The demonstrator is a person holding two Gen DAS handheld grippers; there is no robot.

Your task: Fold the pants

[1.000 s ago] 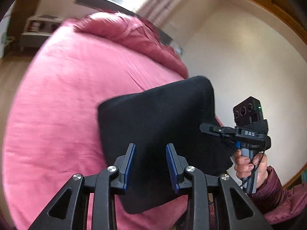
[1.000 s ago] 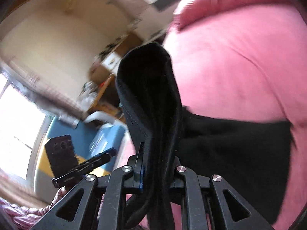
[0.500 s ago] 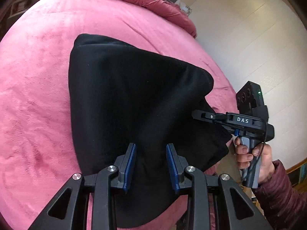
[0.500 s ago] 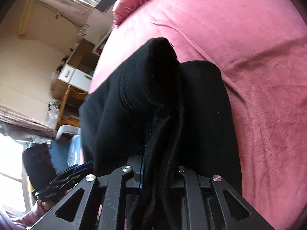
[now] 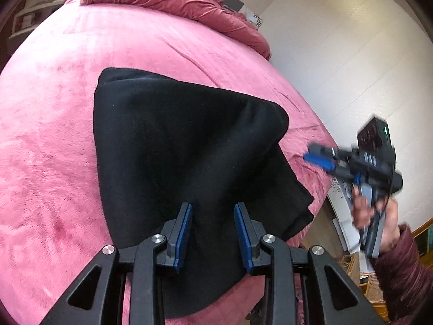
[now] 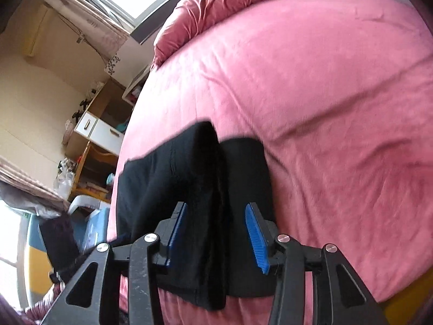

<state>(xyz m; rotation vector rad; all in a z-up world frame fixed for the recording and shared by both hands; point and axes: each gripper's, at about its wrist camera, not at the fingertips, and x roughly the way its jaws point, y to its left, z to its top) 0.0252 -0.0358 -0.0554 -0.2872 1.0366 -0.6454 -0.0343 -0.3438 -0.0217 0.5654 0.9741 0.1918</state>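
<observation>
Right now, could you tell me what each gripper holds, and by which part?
Nothing, it seems: the right gripper has just been opening around the black pants at their folded edge; the left gripper looks open too.

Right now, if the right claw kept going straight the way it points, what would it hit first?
Most likely the black pants: the raised fold lies between the right claw's open jaws. The pink bedspread lies beyond.

Motion blur leaves the white lettering on the right gripper (image 5: 319, 159) unreadable.
</observation>
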